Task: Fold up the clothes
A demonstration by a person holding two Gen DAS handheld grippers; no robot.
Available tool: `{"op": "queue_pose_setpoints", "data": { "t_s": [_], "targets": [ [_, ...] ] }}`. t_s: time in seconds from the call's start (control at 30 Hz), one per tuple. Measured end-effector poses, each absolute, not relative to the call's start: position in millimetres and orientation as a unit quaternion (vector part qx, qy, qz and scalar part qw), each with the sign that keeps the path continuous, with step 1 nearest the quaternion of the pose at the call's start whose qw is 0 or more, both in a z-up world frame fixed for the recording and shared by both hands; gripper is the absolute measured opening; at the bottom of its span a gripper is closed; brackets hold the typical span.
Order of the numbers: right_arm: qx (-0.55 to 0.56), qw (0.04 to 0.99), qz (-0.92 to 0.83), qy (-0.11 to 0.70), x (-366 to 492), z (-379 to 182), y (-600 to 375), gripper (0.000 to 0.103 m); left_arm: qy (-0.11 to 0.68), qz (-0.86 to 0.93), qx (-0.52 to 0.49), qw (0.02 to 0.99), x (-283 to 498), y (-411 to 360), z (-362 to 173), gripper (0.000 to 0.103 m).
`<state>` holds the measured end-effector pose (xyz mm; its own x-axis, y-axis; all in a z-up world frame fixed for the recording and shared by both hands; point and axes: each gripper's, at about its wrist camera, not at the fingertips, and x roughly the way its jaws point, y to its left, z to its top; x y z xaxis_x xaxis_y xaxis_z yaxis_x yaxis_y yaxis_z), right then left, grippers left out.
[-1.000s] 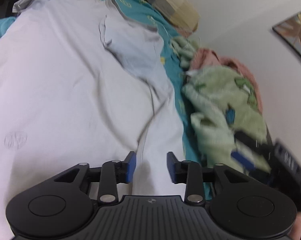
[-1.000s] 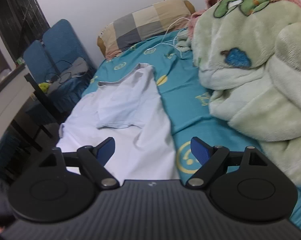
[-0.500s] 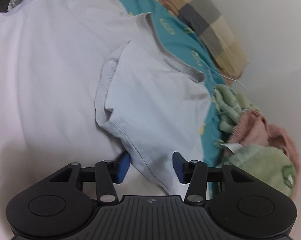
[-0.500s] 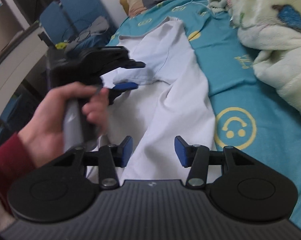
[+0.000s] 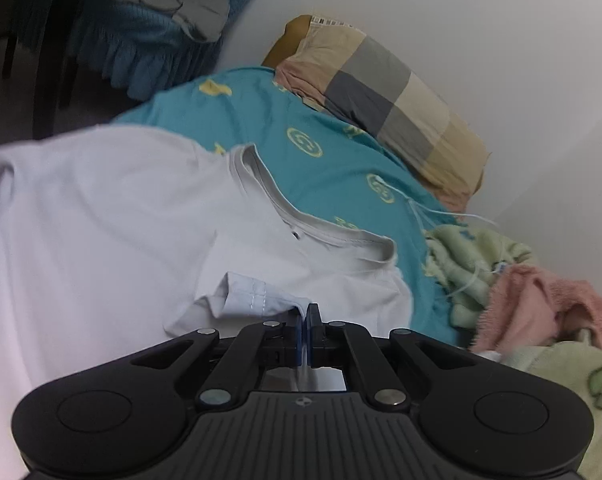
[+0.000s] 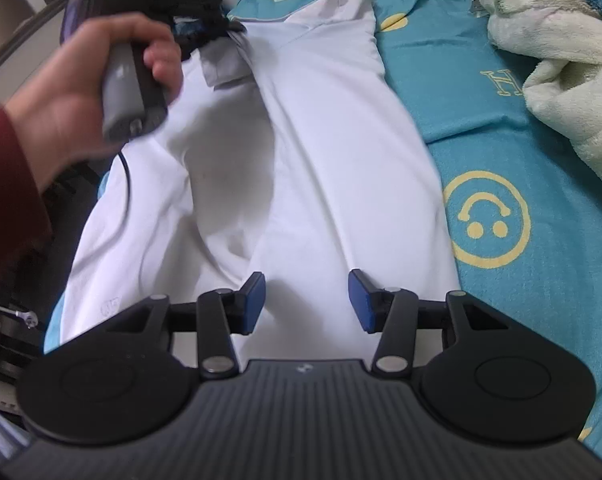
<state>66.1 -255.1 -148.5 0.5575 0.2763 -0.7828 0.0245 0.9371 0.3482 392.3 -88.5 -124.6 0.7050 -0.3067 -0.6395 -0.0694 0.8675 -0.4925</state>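
Note:
A white T-shirt (image 5: 101, 220) lies flat on the teal bed sheet (image 5: 321, 128), with its grey-edged collar (image 5: 301, 216) toward the pillow. My left gripper (image 5: 305, 312) is shut on the folded-over sleeve (image 5: 253, 292), pinching its edge between the blue pads. In the right wrist view a hand (image 6: 73, 92) holds that left gripper (image 6: 221, 26) at the sleeve (image 6: 225, 66). My right gripper (image 6: 307, 300) stands open low over the T-shirt's (image 6: 321, 140) lower part, its pads apart on either side of a soft ridge of cloth.
A checked pillow (image 5: 381, 96) lies against the wall at the bed's head. A green and pink fleece blanket (image 6: 561, 40) is piled along the right side. A white cable (image 5: 441, 212) trails over the sheet. A blue chair (image 5: 141, 32) stands beyond the bed's left edge.
My left gripper travelled up the shirt to the sleeve and shut on it, lifting its edge. My right gripper narrowed its jaws and sank toward the shirt's lower part.

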Motion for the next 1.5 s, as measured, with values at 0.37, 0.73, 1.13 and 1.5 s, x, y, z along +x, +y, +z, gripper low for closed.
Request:
{"op": "queue_pose_setpoints", "data": {
  "t_s": [0.37,0.73,1.13,1.5],
  "targets": [
    [0.153,0.874,0.079,0.454,63.7,-144.2,-253.8,0.051,0.418,-0.095,-0.173,0.887,371.3,-81.2,-157.3,0.021],
    [0.181,0.906,0.064,0.377,52.0,-108.1,-278.0,0.051,0.434,-0.191,-0.143,0.869,174.8,-72.6,-106.2,0.048],
    [0.246,0.905,0.025,0.345,25.8,-91.5,-312.5,0.052,0.531,-0.244,-0.164,0.795,60.7,-86.2,-158.3,0.049],
    [0.207,0.901,0.031,0.38,38.1,-102.3,-294.8,0.053,0.581,-0.275,-0.181,0.744,42.3,-86.6,-172.3,0.009]
  ]
}}
